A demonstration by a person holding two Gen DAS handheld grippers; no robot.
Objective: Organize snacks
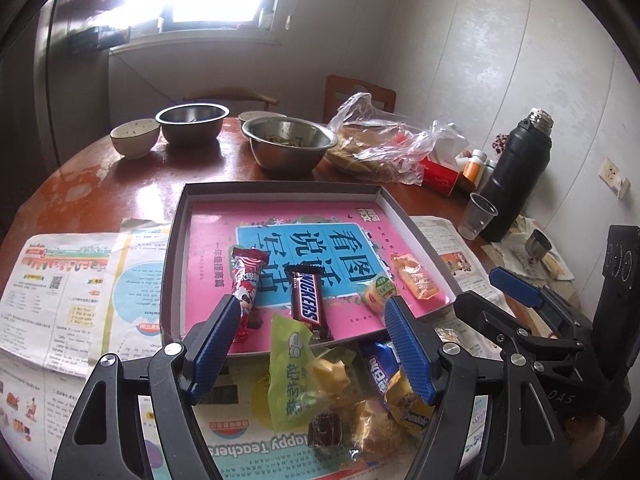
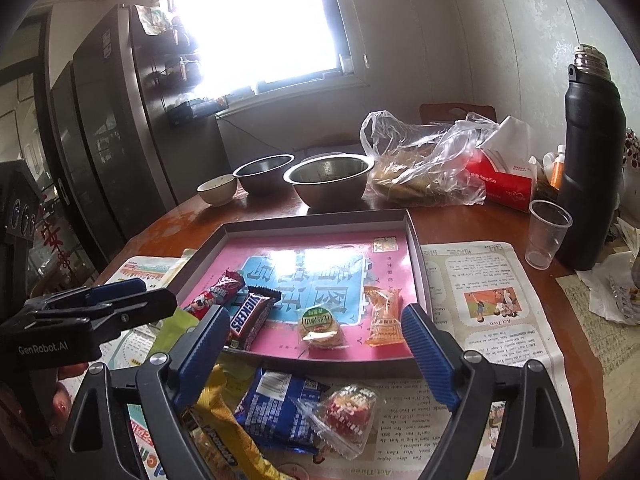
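The round, worn red-brown wooden table carries newspaper sheets along its near edge, their far parts hidden under the shallow grey cardboard tray. The tray's pink-and-blue printed liner glares white in the right wrist view, so its lettering is hard to read there.

Both grippers are cut off by the lower frame edge. The left gripper has its ribbed blue fingers spread wide, holding nothing, and hovers over the tray's near edge; the right gripper is likewise spread and empty.

Inside the tray, by its near edge, lie a red tube-shaped candy wrapper, partly hidden by a left finger, a brown glossy Snickers bar, an orange crinkled sachet and a small round green-labelled cake.

Outside the tray, on the newspaper, lies a jumble: a translucent green packet, a blue foil biscuit pack, a yellow wrapper and a clear-wrapped red sweet, overlapping so their outlines blur.
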